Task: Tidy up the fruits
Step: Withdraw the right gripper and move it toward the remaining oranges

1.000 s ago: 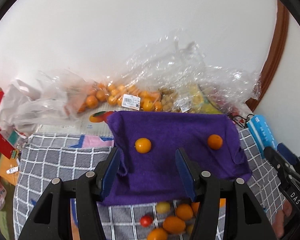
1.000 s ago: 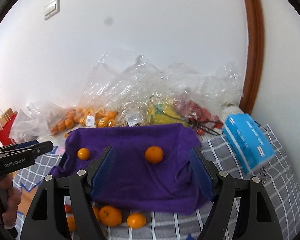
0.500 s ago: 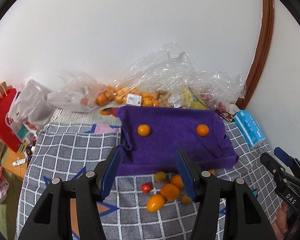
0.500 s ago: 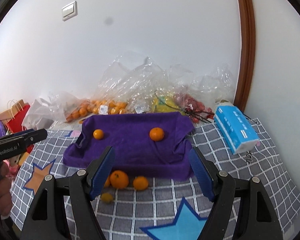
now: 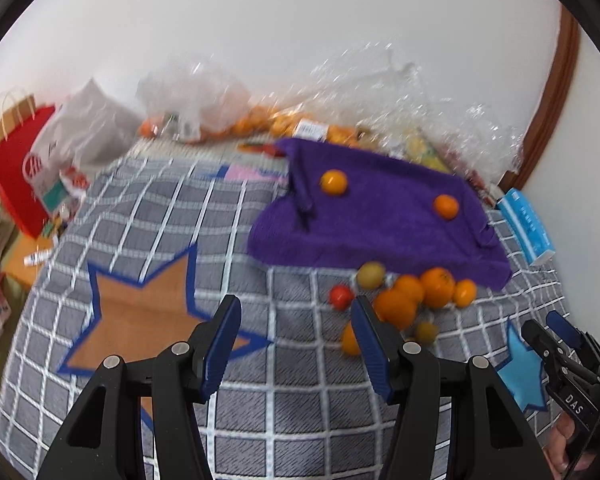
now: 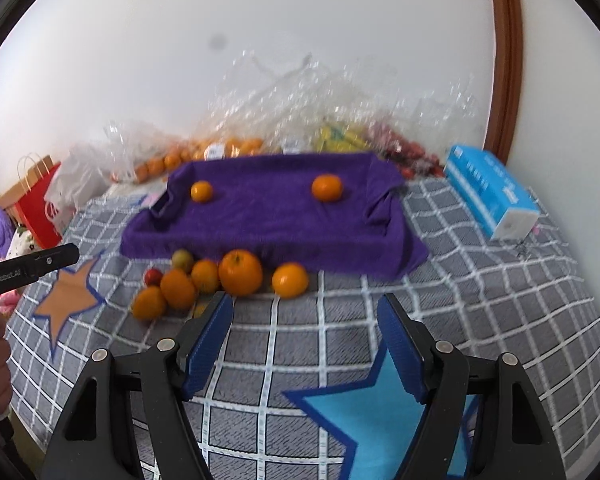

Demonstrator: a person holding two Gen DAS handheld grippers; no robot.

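Observation:
A purple cloth [image 6: 276, 216] covers a raised tray on the checked bedspread; it also shows in the left wrist view [image 5: 380, 216]. Two small oranges [image 6: 327, 188] [image 6: 201, 191] sit on it. A loose pile of fruit lies in front of it: a large orange [image 6: 240, 272], smaller oranges [image 6: 290, 280], a red tomato [image 6: 153, 277] and a greenish fruit [image 6: 183, 258]. The pile also shows in the left wrist view [image 5: 404, 300]. My left gripper [image 5: 296, 320] is open and empty, left of the pile. My right gripper [image 6: 306, 316] is open and empty, just in front of the pile.
Clear plastic bags of oranges and other fruit [image 6: 300, 128] lie along the wall behind the cloth. A blue tissue pack [image 6: 488, 188] lies at the right. A red paper bag [image 5: 16, 168] and white bags stand at the left edge of the bed.
Both grippers have pulled back and away from the purple cloth, so more bedspread and the fruit pile now show. The left view has swung left. Both stay open.

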